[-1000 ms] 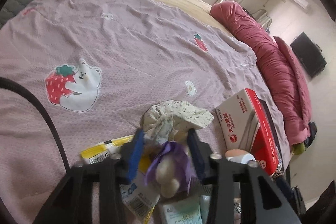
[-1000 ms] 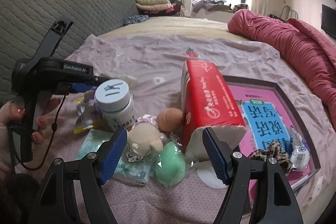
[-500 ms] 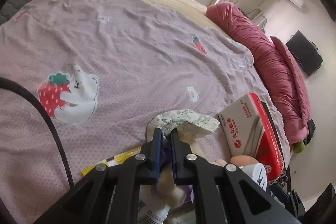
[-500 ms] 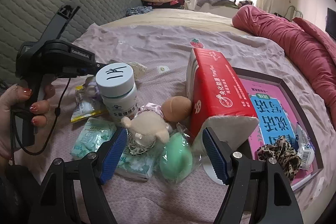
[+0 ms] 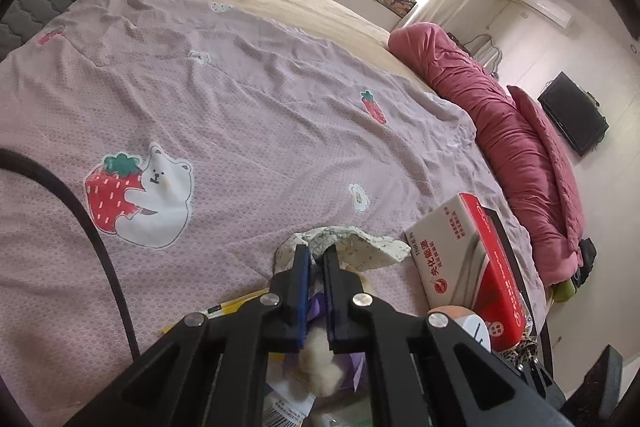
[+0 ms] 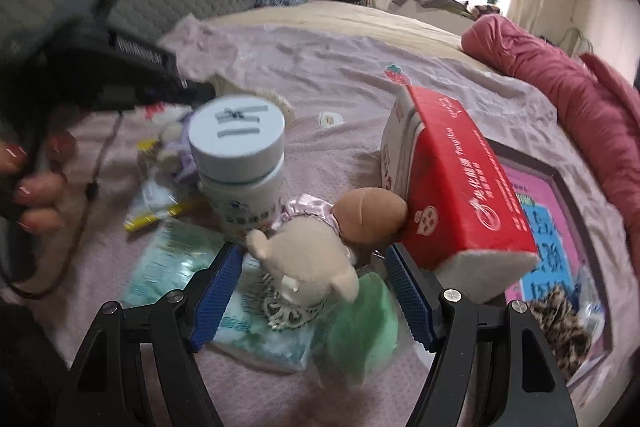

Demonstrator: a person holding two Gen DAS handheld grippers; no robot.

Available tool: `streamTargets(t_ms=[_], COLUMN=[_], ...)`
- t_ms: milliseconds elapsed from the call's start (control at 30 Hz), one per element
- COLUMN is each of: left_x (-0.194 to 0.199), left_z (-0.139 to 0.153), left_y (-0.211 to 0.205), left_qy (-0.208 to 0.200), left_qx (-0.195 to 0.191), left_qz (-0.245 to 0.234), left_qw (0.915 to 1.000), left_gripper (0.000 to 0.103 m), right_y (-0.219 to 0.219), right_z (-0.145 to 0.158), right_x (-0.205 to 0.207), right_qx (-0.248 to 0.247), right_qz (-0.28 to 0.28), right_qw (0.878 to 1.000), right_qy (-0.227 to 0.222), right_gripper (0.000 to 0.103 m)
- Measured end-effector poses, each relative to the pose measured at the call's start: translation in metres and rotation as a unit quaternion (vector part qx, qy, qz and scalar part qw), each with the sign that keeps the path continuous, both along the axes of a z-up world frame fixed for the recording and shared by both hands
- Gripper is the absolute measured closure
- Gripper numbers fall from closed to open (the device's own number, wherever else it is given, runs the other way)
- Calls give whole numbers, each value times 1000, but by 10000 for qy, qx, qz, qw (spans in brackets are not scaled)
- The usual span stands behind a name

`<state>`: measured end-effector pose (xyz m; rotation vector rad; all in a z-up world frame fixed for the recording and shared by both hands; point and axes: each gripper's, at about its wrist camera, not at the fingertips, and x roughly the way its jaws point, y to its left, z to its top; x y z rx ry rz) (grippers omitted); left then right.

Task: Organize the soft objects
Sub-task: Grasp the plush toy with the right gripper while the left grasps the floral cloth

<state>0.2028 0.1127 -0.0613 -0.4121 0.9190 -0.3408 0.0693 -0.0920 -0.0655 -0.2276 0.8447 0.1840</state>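
Observation:
My left gripper (image 5: 315, 259) is shut on a small cream plush doll with a purple dress (image 5: 320, 363), held just above the pink bedspread; a floral cloth (image 5: 360, 247) lies just beyond the fingertips. In the right wrist view that doll (image 6: 172, 147) shows blurred behind a white bottle (image 6: 240, 163). My right gripper (image 6: 314, 291) is open, its fingers on either side of a beige plush doll (image 6: 308, 263) lying on tissue packs (image 6: 256, 331), next to a green sponge (image 6: 360, 323) and a tan sponge (image 6: 370, 215).
A red tissue box (image 6: 456, 179) leans at the right on a pink book (image 6: 548, 227), with a leopard scrunchie (image 6: 560, 319). A yellow packet (image 6: 156, 215) lies at the left. A red quilt (image 5: 532, 155) lies along the bed's far side.
My left gripper closed on the purple-dressed doll and lifted it up and away from the pile. My right gripper moved forward around the beige doll.

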Motion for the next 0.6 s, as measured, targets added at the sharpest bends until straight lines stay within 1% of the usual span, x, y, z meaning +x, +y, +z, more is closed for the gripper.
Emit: streamTargets(t_ms=[67, 100, 133, 167, 200, 300, 367, 467, 600], left_x=[-1, -2, -2, -3, -3, -3, -4, -6, -12], left_z=[1, 2, 2, 3, 3, 3, 4, 8, 14], left_y=[0, 0, 1, 1, 1, 3, 3, 6, 9], left_qy=[-21, -34, -41, -49, -58, -59, -72, -108, -155], left_qx=[-62, -43, -27, -29, -28, -36, -23, -4, 92], left_qz=[-27, -14, -4, -12, 0, 40, 72, 141, 237], left_qw=[10000, 10000, 10000, 10000, 10000, 10000, 9999, 9998, 9996], left_gripper=[96, 96, 96, 96, 96, 96, 96, 96, 96], right_y=[3, 5, 5, 5, 5, 5, 0, -6, -16], right_z=[-6, -9, -9, -9, -9, -8, -4, 9, 16], right_x=[3, 3, 3, 3, 3, 0, -2, -9, -16], right_qx=[-159, -206, -211, -170, -123, -32, 193, 471, 677], right_qz=[76, 121, 159, 249, 314, 447, 493, 554, 484], right_qw=[9998, 9997, 9996, 9995, 9994, 9989, 9984, 9968, 9961], right_qy=[0, -14, -44, -76, -98, -154, -178, -345, -305], right_gripper=[27, 33, 47, 51, 61, 63, 64, 64, 64])
